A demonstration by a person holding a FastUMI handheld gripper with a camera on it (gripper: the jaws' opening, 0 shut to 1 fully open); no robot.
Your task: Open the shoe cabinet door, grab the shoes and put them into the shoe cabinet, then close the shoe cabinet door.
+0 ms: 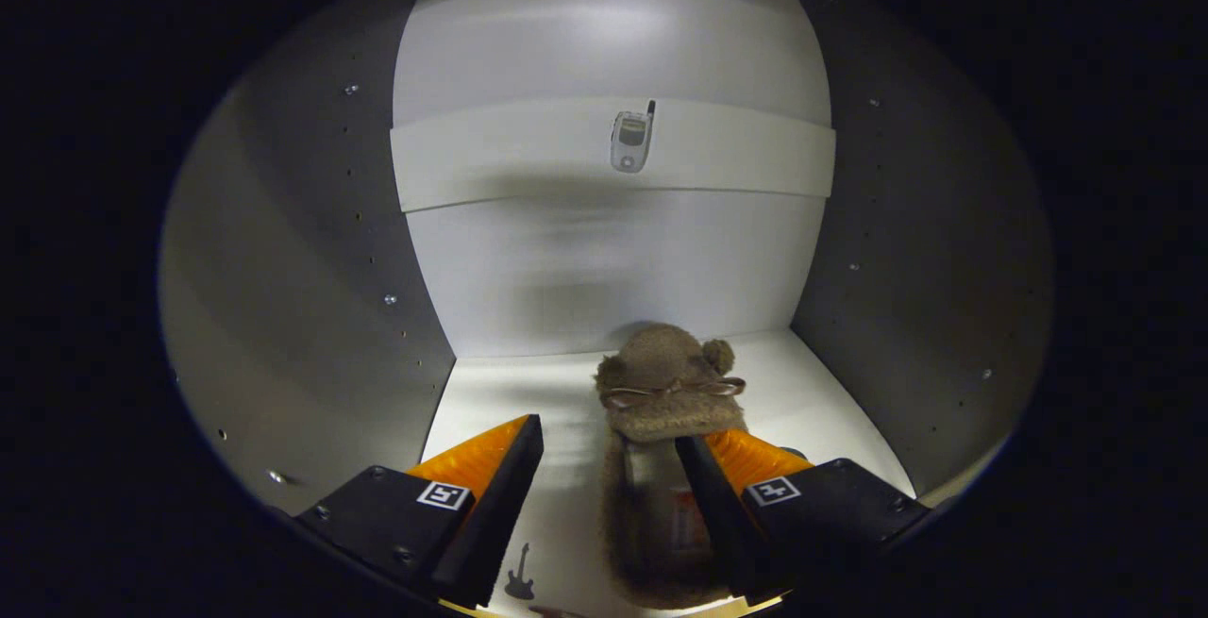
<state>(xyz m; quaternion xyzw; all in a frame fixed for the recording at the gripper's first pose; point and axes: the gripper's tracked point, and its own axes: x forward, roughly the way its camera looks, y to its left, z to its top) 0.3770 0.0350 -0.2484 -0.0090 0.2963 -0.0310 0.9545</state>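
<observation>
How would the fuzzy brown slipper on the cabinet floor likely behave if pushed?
The slipper looks plush, so probably soft and light. Lying flat, it should slide rather than roll or tip. The open tongs straddle it without pressing.

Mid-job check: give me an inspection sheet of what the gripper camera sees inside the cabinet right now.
Surface: white cabinet floor, lit, with a small guitar sticker near the front edge.
Job's things: brown fuzzy slipper lies on the floor, toe toward the back wall, bow on top.
Clutter: phone sticker on the white band across the back wall.
Gripper: gripper open; slipper lies between the fingers, close against the right one; left finger apart from it.
Cables: nothing seen.
Surroundings: grey side walls with peg holes; white back wall; door not in sight.
</observation>
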